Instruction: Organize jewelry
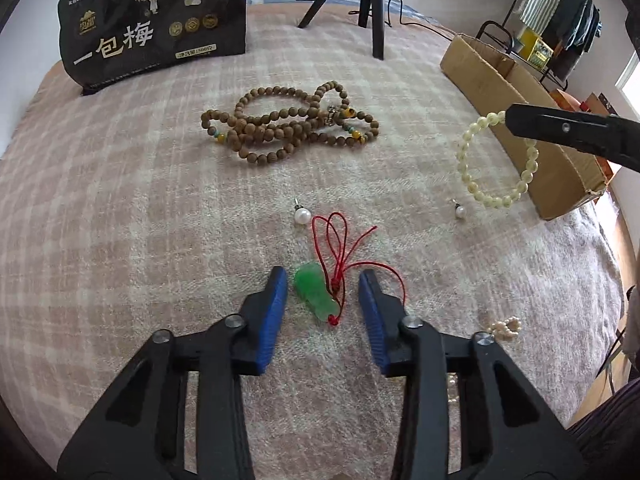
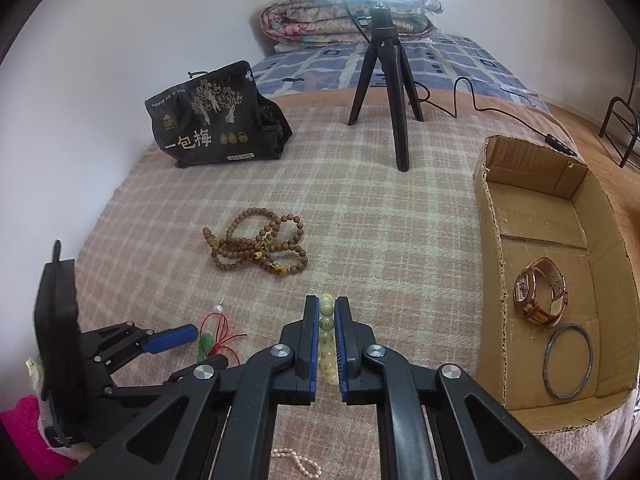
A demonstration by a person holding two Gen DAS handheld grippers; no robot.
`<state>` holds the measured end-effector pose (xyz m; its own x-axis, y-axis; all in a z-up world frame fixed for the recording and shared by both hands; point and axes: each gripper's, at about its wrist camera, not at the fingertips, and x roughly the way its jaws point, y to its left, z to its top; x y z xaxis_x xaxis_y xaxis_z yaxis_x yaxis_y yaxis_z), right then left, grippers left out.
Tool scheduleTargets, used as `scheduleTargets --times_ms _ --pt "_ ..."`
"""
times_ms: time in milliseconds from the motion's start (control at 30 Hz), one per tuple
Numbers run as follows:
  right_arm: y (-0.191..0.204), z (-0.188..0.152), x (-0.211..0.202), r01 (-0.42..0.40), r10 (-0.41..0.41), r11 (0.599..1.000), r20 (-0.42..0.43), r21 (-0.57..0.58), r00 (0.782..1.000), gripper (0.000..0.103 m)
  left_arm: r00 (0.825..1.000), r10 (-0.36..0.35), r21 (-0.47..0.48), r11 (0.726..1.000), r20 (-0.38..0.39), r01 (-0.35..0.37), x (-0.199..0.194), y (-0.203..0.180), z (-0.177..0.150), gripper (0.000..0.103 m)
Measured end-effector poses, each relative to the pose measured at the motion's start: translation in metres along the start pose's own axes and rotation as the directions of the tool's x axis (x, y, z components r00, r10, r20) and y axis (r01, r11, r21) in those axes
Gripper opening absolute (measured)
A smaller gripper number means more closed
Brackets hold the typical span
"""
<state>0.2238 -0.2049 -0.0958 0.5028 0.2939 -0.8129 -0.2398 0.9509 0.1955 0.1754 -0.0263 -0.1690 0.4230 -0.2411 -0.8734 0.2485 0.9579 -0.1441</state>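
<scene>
In the cardboard box (image 2: 490, 216) a watch (image 2: 540, 292) and a metal bangle (image 2: 568, 360) already lie. The right gripper (image 2: 327, 344) is clamped on the pale bead bracelet (image 1: 496, 160). The left gripper (image 1: 323, 304) stands partly open, the green pendant (image 1: 314, 290) between its fingers, untouched. The wooden bead necklace (image 1: 288, 120) and pearl earrings (image 1: 301, 214) lie beyond, still waiting.

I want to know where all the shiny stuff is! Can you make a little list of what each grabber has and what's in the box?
left gripper: open around green pendant on red cord
right gripper: shut on pale bead bracelet
cardboard box: holds watch, metal bangle
blanket: brown bead strand, two pearl earrings
</scene>
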Motion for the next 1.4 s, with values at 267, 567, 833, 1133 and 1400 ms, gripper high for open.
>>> scheduleTargets --times_ms 267,567,833,1133,1400 --pt "-0.001 0.000 0.001 0.001 -0.001 1.000 0.001 0.003 1.000 0.005 1.000 0.018 0.024 1.000 0.022 -0.019 -0.004 -0.004 -0.004 0.015" --pt "-0.004 0.003 -0.022 -0.009 0.008 1.000 0.055 0.019 0.998 0.005 0.994 -0.032 0.002 0.999 0.105 0.032 -0.039 -0.011 0.012 0.015" --pt "-0.019 0.000 -0.055 0.007 -0.012 0.999 0.115 0.041 0.993 0.005 0.976 -0.100 -0.001 0.995 0.194 0.102 -0.075 -0.025 0.035 0.015" --pt "-0.053 -0.008 -0.094 0.017 -0.034 0.995 0.179 0.099 0.983 0.005 0.956 -0.164 0.019 0.986 0.242 0.165 -0.090 -0.052 0.060 0.015" --pt "-0.087 -0.019 -0.120 0.040 -0.075 0.987 0.220 0.157 0.973 0.005 0.940 -0.213 0.070 0.977 0.265 0.202 -0.094 -0.090 0.083 0.015"
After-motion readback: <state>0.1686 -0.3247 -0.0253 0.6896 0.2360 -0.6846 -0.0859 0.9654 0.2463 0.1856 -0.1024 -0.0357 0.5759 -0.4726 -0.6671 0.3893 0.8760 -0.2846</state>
